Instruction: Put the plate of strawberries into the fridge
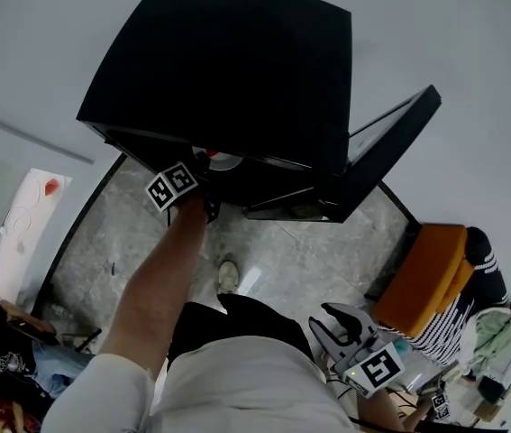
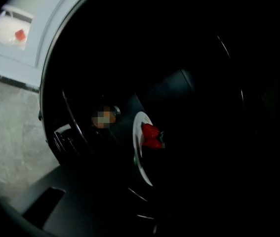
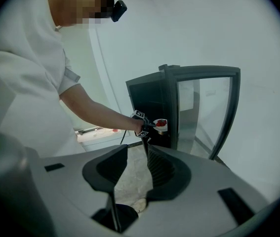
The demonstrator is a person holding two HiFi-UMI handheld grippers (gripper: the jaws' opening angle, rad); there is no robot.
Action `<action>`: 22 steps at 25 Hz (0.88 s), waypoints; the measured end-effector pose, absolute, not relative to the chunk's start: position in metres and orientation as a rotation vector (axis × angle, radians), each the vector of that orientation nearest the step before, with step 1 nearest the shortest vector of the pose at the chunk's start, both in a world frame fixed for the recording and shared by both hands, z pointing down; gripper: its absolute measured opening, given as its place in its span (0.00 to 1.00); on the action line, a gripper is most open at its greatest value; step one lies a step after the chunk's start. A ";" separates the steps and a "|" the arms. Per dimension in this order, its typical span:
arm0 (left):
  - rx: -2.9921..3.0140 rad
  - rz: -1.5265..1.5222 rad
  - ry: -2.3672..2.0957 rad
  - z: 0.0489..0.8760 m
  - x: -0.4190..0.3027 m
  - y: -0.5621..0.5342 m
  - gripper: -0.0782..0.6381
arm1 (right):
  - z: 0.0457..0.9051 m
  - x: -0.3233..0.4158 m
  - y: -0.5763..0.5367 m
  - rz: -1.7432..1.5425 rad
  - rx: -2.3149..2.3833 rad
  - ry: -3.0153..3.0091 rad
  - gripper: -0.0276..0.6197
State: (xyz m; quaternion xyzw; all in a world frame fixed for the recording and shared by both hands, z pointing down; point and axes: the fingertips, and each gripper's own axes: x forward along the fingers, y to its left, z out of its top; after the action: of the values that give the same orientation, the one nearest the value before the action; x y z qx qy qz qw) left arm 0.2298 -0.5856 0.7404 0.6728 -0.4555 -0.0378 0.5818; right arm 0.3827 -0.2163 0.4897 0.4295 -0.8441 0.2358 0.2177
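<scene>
- White walls and a grey stone floor [image 1: 102, 242] all round; now the tongs.
- left tongs [image 1: 205, 165] are poked into the fridge mouth. In their own view the jaws are lost in the dark, so I can't tell whether they pinch or stand clear.
- plate [image 2: 139, 132] is right at the tips of those tongs, white, seen nearly edge-on, just inside the fridge opening. I can't tell if it rests on a shelf.
- strawberries [image 2: 150, 136] are on the plate, red, about two of them, bunched together.
- right tongs [image 3: 137, 152] have their jaws apart with nothing between them, only floor and a shoe [image 3: 139, 205] showing in the gap.
- fridge [image 1: 237, 61] is small and black with a dark inside, and I see only faint wire glints in there.
- glass door [image 1: 390, 142] is swung wide open on the right side of the head view.
- An orange chair [image 1: 422, 273] is off to the right, and a white ledge [image 1: 30, 215] with a small red spot is on the left.
- My operator's left forearm [image 1: 160, 278] is bare and stretched straight out to the fridge, in a white short sleeve.
- Right tongs are low by the hip, well apart from the fridge, tilted down at the floor.
</scene>
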 end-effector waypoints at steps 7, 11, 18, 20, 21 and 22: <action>1.724 0.212 -1.210 0.744 0.222 -0.587 0.25 | 0.493 0.380 -0.218 0.655 1.187 -2.332 0.26; 1.772 0.244 -1.222 0.735 0.216 -0.582 0.29 | 0.496 0.376 -0.217 0.656 1.179 -2.339 0.26; 1.902 0.211 -1.078 0.695 0.204 -0.539 0.29 | 0.491 0.349 -0.220 0.590 1.128 -2.401 0.25; 1.955 0.200 -1.007 0.677 0.200 -0.517 0.29 | 0.491 0.336 -0.221 0.579 1.098 -2.420 0.25; 1.978 0.196 -0.975 0.668 0.196 -0.504 0.29 | 0.489 0.327 -0.222 0.571 1.085 -2.435 0.25; 1.998 0.194 -0.943 0.660 0.190 -0.489 0.29 | 0.488 0.319 -0.222 0.565 1.077 -2.449 0.25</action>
State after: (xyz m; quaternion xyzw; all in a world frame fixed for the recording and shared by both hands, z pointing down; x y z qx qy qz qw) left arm 0.1904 -0.4894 0.6598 0.8066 -0.3807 0.0783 0.4454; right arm 0.3195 -0.2221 0.4878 0.3859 -0.8771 0.2025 0.2021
